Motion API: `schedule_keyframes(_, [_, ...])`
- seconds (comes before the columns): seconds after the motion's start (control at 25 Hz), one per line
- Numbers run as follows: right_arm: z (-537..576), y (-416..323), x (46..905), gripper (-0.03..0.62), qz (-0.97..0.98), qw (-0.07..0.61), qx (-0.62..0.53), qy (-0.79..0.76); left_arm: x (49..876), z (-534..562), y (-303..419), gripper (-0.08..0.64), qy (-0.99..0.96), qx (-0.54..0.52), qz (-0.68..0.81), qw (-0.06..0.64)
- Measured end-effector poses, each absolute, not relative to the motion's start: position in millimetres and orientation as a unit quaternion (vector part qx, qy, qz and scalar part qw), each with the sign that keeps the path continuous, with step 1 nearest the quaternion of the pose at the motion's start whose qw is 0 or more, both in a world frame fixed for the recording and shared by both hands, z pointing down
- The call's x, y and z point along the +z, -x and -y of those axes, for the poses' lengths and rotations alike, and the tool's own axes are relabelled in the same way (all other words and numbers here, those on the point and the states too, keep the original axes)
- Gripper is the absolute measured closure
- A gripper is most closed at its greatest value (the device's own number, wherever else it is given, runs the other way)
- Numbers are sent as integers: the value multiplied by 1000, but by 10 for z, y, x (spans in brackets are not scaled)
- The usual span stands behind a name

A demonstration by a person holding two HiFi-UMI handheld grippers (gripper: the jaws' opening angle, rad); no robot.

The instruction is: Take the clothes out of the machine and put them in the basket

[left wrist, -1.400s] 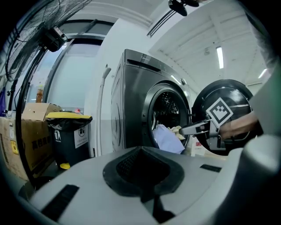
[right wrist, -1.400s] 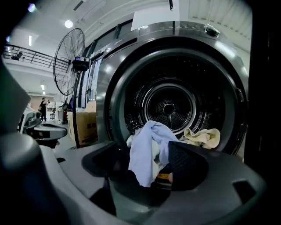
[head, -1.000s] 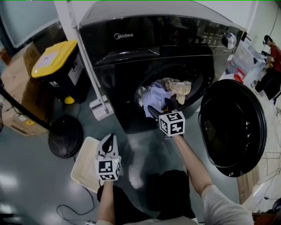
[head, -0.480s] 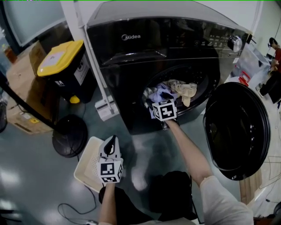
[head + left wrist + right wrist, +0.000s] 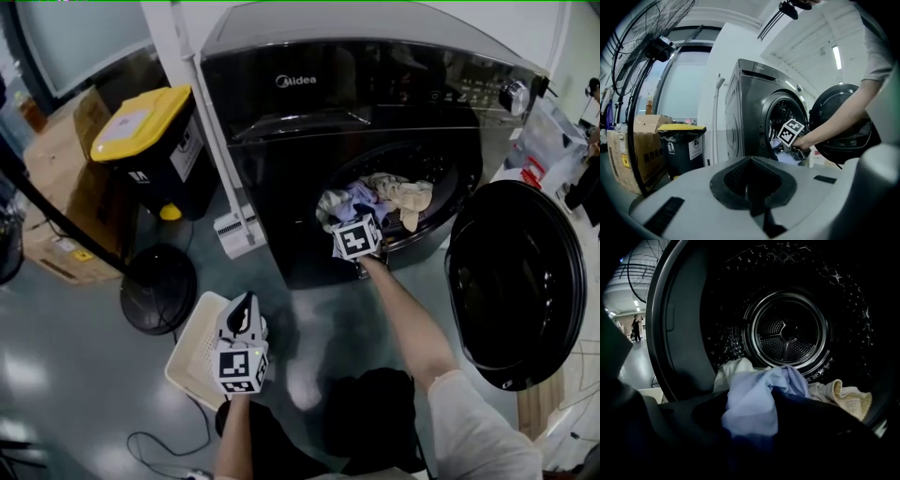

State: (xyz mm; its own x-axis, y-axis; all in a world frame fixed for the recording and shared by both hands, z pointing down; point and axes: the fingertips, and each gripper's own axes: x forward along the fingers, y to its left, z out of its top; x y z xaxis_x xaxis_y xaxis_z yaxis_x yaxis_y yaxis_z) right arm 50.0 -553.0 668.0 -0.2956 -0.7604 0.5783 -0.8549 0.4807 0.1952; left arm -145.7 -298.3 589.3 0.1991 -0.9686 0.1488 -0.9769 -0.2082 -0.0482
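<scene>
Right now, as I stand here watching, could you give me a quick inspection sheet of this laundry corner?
Surface: glossy grey floor, reflecting the lights.
Job's things: washing machine with its door swung open; clothes heaped in the drum; basket on the floor, no clothes seen in it.
Clutter: yellow-lidded bin, cardboard box and fan base, all left of the machine.
Grippers: left gripper shut and empty, above the basket; right gripper at the drum mouth, its jaws have just been closing, with a light blue garment between them, not yet pinched.
Cables: dark cable on the floor near the basket.
Surroundings: person standing far off.
</scene>
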Motion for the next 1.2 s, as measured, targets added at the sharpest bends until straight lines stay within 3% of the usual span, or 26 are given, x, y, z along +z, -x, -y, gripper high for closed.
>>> schedule_keyframes(0.32, [5513, -529, 6622, 449, 802, 304, 47, -512, 5861, 2990, 1461, 541, -775, 74, 627, 23])
schedule_keyframes(1.2, [4704, -1213, 4956, 472, 835, 91, 20, -542, 5553, 2867, 1329, 541, -792, 53, 609, 4])
